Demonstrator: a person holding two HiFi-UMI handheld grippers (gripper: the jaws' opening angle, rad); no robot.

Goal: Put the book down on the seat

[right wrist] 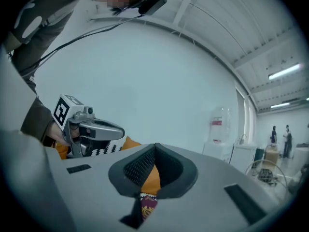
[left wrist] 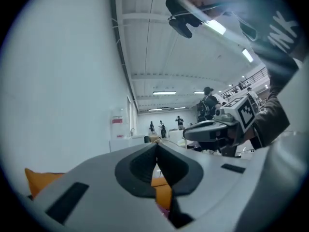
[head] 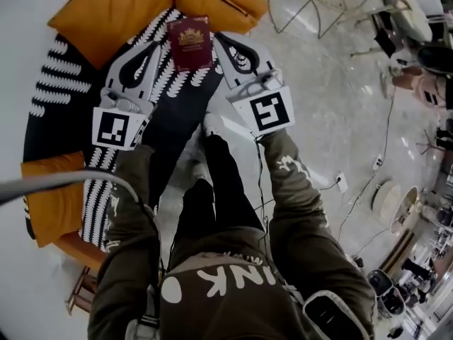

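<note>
A dark red book with a gold crest lies flat on the black-and-white patterned seat, close to the orange back cushion. My left gripper sits just left of the book and my right gripper just right of it, both pointing toward it. In the left gripper view the gripper has its pads pressed together with nothing between them. The right gripper looks the same in its own view, and the book shows below through the gap under its jaws.
A second orange cushion lies at the seat's near left. The person's legs stand on the marble floor right of the seat. A wire chair stands at the back right, and cables trail across the floor.
</note>
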